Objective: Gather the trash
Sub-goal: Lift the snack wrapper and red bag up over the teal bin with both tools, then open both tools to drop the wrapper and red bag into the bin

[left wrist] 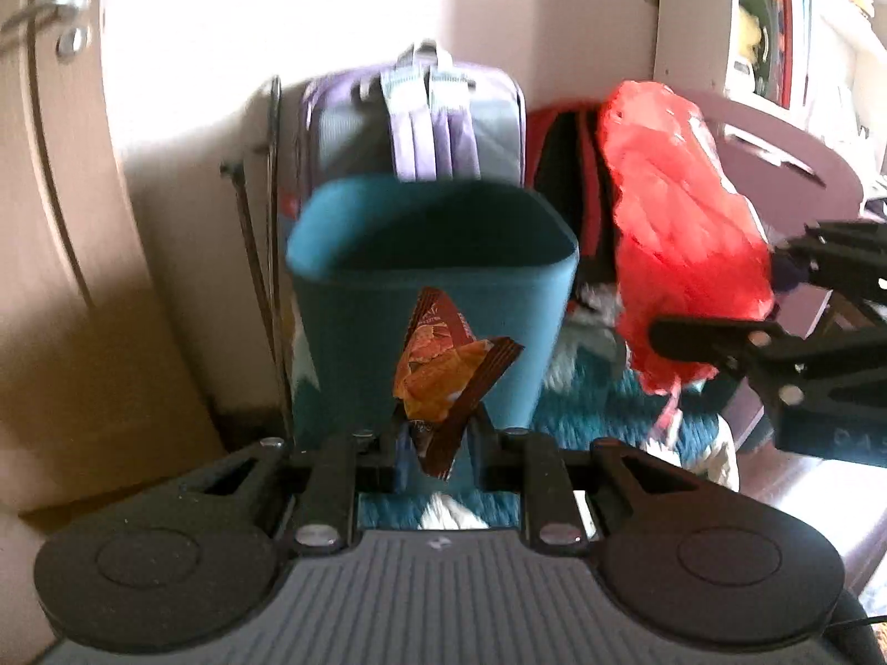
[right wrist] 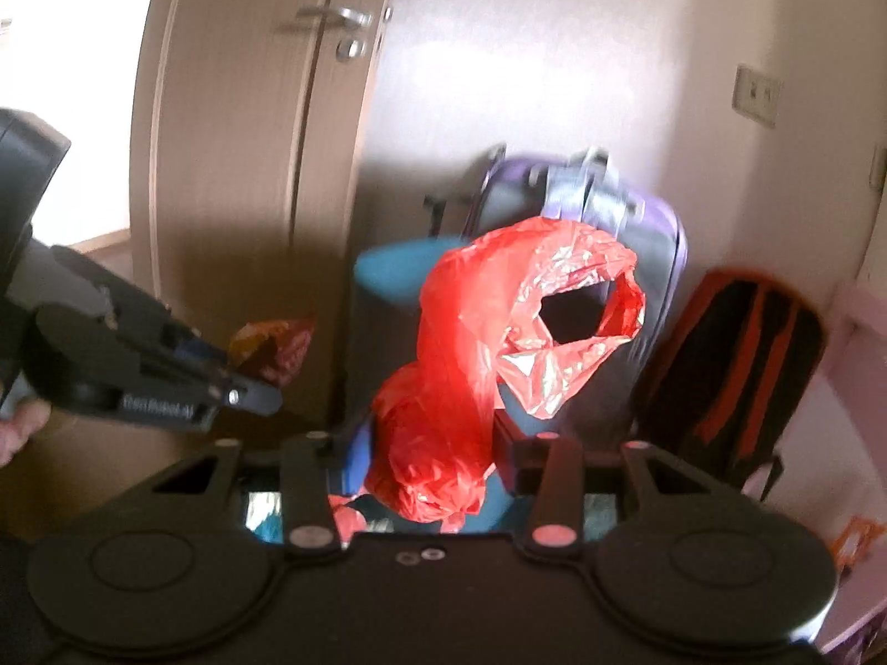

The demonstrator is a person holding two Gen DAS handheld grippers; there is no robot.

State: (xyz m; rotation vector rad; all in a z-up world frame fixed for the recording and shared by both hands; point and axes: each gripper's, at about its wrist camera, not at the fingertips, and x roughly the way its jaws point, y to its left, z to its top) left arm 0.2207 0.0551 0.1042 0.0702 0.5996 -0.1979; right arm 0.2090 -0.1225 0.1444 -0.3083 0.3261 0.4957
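- Left wrist view: the left gripper (left wrist: 438,432) is clamped on a crumpled orange-and-brown snack wrapper (left wrist: 443,371), held up right in front of the teal plastic waste bin (left wrist: 388,299). A purple backpack (left wrist: 427,127) leans on the wall behind the bin. The right gripper (left wrist: 720,332) pokes in from the right edge with a crinkly red plastic bag (left wrist: 676,221).
- Right wrist view: the right gripper (right wrist: 427,460) pinches the bunched end of the red plastic bag (right wrist: 499,332), which covers most of the bin (right wrist: 388,271). A black-and-orange backpack (right wrist: 737,366) stands to the right, a beige door (right wrist: 249,138) behind.
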